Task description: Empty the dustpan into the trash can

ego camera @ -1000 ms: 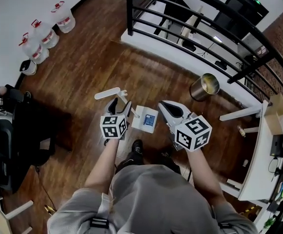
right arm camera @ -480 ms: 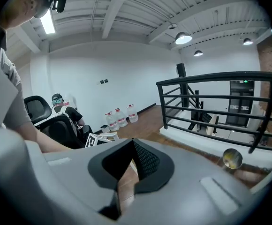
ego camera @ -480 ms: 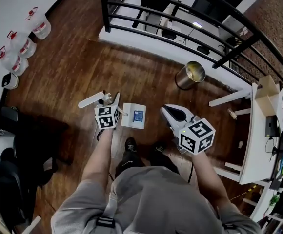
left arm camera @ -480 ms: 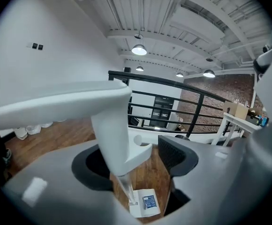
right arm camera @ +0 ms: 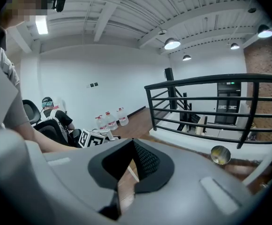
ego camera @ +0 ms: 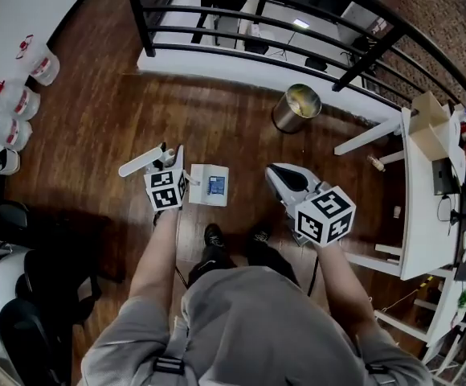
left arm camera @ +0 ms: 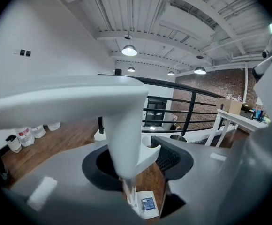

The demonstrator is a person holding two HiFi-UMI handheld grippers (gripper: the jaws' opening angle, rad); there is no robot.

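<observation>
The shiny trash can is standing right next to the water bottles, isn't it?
Not quite. The shiny trash can is standing right next to the black railing, not the water bottles. Those are far off at the left edge. The head view shows it.

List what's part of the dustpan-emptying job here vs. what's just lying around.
Job:
- dustpan, its handle in the left gripper's tongs, which have just been closing on it
- metal trash can, beside the black railing

Lying about:
- water jugs by the wall
- white table
- cardboard box on the table
- office chairs
</observation>
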